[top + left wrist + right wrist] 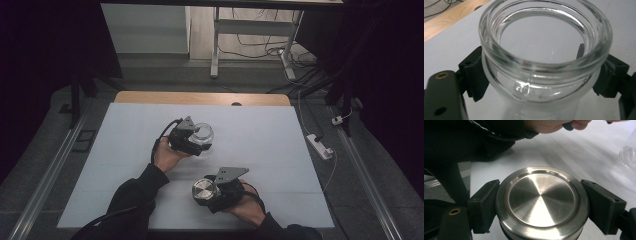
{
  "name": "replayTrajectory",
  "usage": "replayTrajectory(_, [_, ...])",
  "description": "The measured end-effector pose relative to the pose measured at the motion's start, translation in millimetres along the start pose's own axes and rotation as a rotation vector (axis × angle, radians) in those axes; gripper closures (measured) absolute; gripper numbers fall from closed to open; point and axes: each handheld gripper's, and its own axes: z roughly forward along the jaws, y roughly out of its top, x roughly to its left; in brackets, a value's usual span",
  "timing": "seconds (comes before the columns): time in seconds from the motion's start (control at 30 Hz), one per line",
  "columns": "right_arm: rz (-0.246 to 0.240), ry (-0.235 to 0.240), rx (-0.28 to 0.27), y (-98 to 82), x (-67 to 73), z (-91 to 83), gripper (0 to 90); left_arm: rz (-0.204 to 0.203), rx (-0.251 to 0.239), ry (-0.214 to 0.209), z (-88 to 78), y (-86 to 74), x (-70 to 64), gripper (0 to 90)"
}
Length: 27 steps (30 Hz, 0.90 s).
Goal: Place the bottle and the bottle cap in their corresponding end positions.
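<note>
Holding the glass jar [544,52] clamped at its neck in my left claw [199,141], mouth open, over the middle of the white desk [280,150]. My right claw [207,192] is clamped on the steel lid [541,200], nearer me. The jar lies ahead of the lid, well apart; likely next: lid onto mouth.

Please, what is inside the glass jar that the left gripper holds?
The glass jar looks empty: through its open mouth only clear glass and the white table cover behind show. The lowest part is out of frame, so the bottom cannot be checked.
</note>
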Motion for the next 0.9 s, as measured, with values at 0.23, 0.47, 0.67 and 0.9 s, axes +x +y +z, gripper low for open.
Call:
replayTrajectory(0.23, [-0.011,-0.008,0.046,-6.5,-1.3,11.1,19.0,-0.024,-0.007,0.012,4.7,-2.9,3.1,15.9])
replayTrajectory(0.47, [-0.022,-0.011,0.080,-10.6,-1.1,18.1,18.9,-0.027,0.017,0.017,13.7,-7.6,3.4,15.9])
replayTrajectory(0.67, [-0.043,-0.029,0.123,-15.3,-1.6,23.7,18.8,-0.033,0.033,0.017,19.6,-12.1,5.3,15.8])
replayTrajectory(0.9, [-0.060,-0.052,0.166,-16.1,-1.4,28.5,18.6,-0.037,0.027,0.016,21.2,-14.0,4.8,15.8])
